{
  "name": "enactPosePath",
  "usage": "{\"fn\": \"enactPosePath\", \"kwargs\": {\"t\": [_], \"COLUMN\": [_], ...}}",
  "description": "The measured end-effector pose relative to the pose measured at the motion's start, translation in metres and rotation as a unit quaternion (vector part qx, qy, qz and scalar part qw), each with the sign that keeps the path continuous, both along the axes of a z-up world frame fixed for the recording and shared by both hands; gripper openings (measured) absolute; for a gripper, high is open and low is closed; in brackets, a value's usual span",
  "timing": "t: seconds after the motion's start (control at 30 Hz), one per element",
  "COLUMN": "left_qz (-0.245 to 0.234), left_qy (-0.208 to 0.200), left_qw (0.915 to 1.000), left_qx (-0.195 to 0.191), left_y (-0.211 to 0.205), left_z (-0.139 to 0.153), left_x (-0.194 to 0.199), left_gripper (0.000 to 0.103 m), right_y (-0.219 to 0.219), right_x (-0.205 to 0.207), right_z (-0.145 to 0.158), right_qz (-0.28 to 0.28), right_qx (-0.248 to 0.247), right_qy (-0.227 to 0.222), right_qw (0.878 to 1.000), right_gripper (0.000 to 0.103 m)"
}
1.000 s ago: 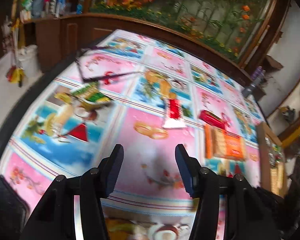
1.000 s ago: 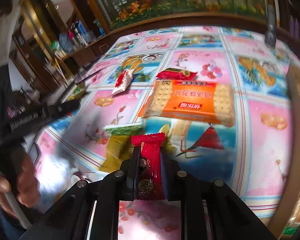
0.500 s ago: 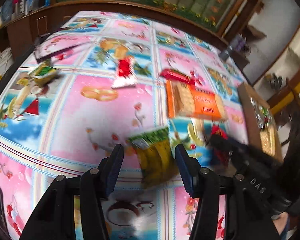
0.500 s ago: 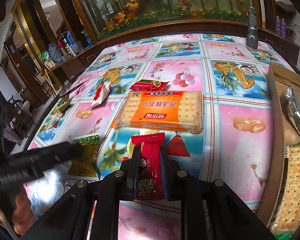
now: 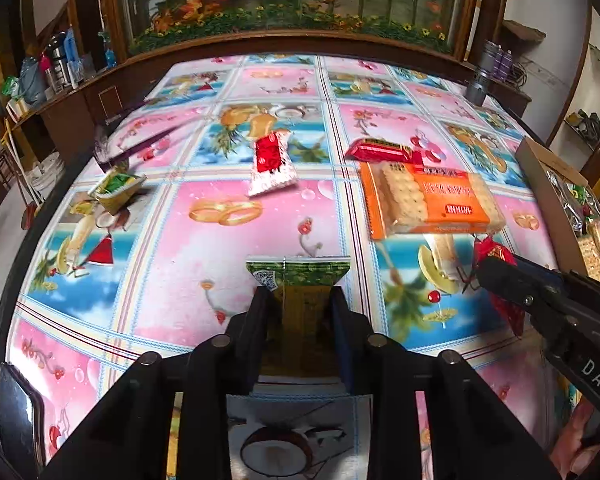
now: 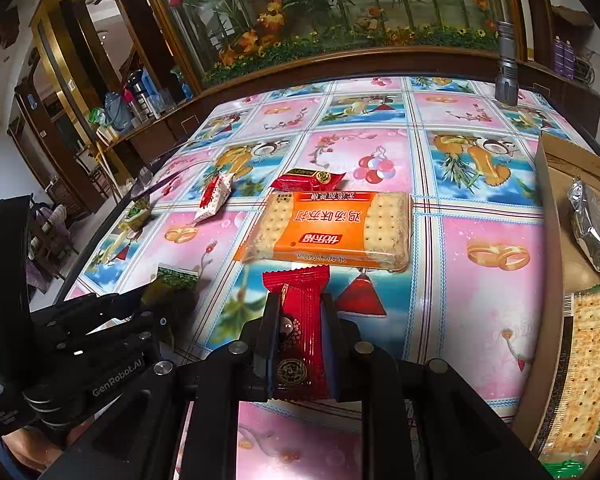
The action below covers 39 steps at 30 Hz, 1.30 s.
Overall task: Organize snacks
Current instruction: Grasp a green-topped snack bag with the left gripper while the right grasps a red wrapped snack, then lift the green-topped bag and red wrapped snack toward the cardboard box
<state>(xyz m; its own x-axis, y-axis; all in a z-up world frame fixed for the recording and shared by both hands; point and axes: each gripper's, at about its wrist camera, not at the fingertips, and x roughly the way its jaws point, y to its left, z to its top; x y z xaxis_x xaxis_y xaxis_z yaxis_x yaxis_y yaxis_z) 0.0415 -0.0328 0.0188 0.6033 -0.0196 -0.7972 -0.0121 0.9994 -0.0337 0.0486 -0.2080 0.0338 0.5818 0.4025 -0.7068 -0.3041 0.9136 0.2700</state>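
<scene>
The surface (image 5: 260, 248) is covered in a busy pink and blue patterned cloth, and along its right edge stands a cardboard box (image 6: 552, 240) that already holds a silver packet and a sleeve of crackers. The biggest loose snack is the orange cracker pack (image 6: 328, 228), lying flat near the middle; just beyond it lies a small red bar (image 6: 308, 179), to the left of that a red-and-white packet (image 5: 271, 164), and far off by the left edge a little yellow-green packet (image 5: 118, 190).

The right claw (image 6: 300, 340) is clamped on a red snack packet (image 6: 300, 320), held just above the cloth. The left claw (image 5: 300, 312) has just been closing, and its jaws now pinch the green packet (image 5: 300, 280) — only the lower half, with the top end sticking out free.

The risk, as I judge it, is the left grip: a slippery wrapper caught low could slide or droop on the lift. Both claws also hang near each other — carrying both packets to the box at once could make them collide, or clip the cracker pack.
</scene>
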Motion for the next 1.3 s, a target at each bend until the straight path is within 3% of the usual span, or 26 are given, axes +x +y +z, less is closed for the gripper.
{"fn": "enactPosePath", "kwargs": {"t": [0.27, 0.57, 1.3], "left_qz": [0.003, 0.004, 0.001], "left_qy": [-0.016, -0.063, -0.09], "left_qw": [0.9999, 0.9978, 0.9954], "left_qx": [-0.001, 0.019, 0.033], "left_y": [0.001, -0.005, -0.009], "left_z": [0.005, 0.019, 0.025], "left_x": [-0.001, -0.009, -0.014], "left_gripper": [0.023, 0.022, 0.023], "right_y": [0.002, 0.0, 0.0], "right_x": [-0.002, -0.003, -0.002], "right_z": [0.003, 0.005, 0.006], "right_qz": [0.004, 0.005, 0.006], "right_qx": [0.004, 0.01, 0.012], "right_qy": [-0.007, -0.011, -0.012], "right_qw": [1.0, 1.0, 1.0], "right_gripper": [0.02, 0.02, 0.02]}}
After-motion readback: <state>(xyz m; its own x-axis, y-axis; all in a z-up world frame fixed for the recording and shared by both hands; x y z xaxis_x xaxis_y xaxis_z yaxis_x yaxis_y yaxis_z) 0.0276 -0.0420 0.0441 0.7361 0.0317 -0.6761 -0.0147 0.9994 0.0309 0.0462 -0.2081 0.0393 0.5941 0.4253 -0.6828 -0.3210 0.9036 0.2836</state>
